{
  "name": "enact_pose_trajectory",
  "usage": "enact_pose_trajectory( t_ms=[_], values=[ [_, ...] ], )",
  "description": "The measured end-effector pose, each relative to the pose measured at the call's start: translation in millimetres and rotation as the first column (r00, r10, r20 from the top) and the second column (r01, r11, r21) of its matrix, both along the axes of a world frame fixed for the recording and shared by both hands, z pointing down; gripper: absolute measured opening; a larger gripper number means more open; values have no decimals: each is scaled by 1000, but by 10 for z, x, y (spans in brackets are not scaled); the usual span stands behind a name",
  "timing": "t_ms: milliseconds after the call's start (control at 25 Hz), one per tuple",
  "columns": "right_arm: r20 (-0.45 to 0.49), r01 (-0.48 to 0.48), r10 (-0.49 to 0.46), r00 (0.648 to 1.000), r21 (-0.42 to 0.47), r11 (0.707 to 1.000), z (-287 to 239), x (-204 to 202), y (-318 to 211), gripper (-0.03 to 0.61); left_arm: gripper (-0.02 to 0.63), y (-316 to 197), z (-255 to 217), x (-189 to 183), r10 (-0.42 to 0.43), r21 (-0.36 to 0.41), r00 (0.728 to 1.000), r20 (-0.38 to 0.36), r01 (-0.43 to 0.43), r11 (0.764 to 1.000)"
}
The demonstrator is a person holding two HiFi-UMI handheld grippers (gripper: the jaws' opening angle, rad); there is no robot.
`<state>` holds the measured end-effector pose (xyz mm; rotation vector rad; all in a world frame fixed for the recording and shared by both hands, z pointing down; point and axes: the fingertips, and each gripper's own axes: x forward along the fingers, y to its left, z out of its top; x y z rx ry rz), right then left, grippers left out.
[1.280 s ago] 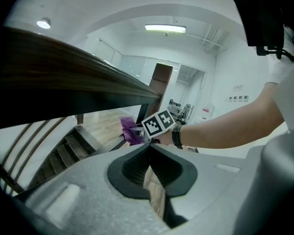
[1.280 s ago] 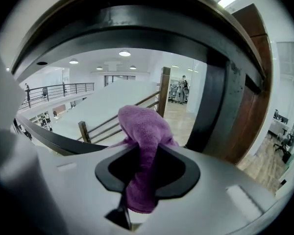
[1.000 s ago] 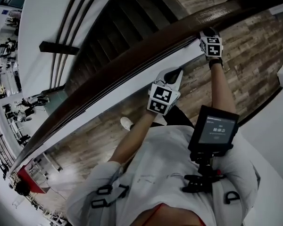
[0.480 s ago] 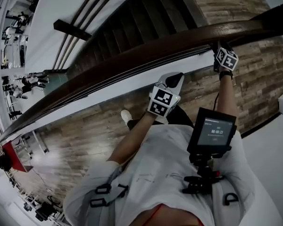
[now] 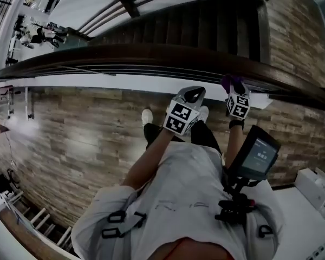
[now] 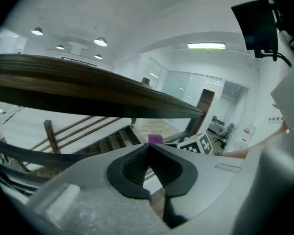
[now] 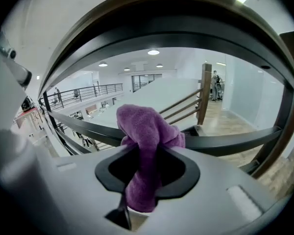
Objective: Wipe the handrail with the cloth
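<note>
We have the right gripper [image 5: 235,97] clamped on the purple cloth [image 7: 146,141], with a bunched fold standing up out of its jaws. It sits at the near edge of the dark wooden handrail [image 5: 124,53], though we cannot tell whether the cloth actually presses on the wood. We judge this to be the wiping step, with contact not yet certain. The next move calls for setting the fold firmly against the rail and drawing it along the length. Our left gripper [image 6: 149,166] hangs just short of the rail, jaws together on nothing. Beyond the rail a staircase [image 5: 206,23] drops away. Under it run dark bars [image 7: 78,126] and a white ledge [image 5: 124,81], and these could snag the cloth if we go low
</note>
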<state>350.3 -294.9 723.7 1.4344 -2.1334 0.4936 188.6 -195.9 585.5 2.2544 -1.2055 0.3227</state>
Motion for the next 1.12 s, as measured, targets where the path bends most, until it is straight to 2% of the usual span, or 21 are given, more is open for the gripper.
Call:
enact_pose_trajectory(
  t_ms=[120, 200, 240, 280, 400, 520, 600, 680, 840, 1000, 1120],
  values=[
    [9, 57, -57, 998, 7, 998, 26, -1010, 236, 103, 0, 214, 79, -1133, -175, -24, 985, -1, 175, 984],
    [1, 137, -137, 991, 25, 990, 33, -1651, 354, 103, 0, 375, 158, -1835, -300, -32, 954, 19, 300, 953],
    [-2, 208, -208, 978, 34, 978, 38, -1995, 418, 103, 0, 457, 198, -2154, -360, -38, 932, 29, 361, 932],
    [-5, 292, -292, 956, 40, 955, 52, -2350, 492, 103, 0, 536, 235, -2448, -416, -45, 909, 35, 417, 908],
    [-3, 511, -511, 860, 33, 859, 142, -3391, 735, 103, 0, 757, 317, -3187, -545, -62, 837, 44, 547, 835],
    [9, 654, -654, 756, 20, 756, 348, -4371, 989, 103, 0, 1040, 433, -3797, -637, -71, 768, 62, 640, 765],
    [4, 723, -723, 691, 12, 691, 521, -4973, 1152, 103, 0, 1235, 531, -4144, -677, -70, 733, 71, 680, 729],
    [-1, 766, -766, 643, 7, 643, 657, -5564, 1262, 103, 0, 1385, 614, -4472, -696, -66, 713, 82, 701, 710],
    [-16, 792, -792, 610, -13, 610, 1036, -6560, 1338, 103, 0, 1565, 799, -5035, -707, -65, 701, 91, 713, 698],
    [-54, 832, -831, 553, -4, 554, 1300, -7479, 1389, 103, 0, 1620, 998, -5555, -732, -63, 674, 100, 738, 672],
    [-76, 855, -853, 517, -13, 519, 1477, -8007, 1454, 103, 0, 1657, 1137, -5849, -745, -73, 659, 102, 752, 655]
  ],
)
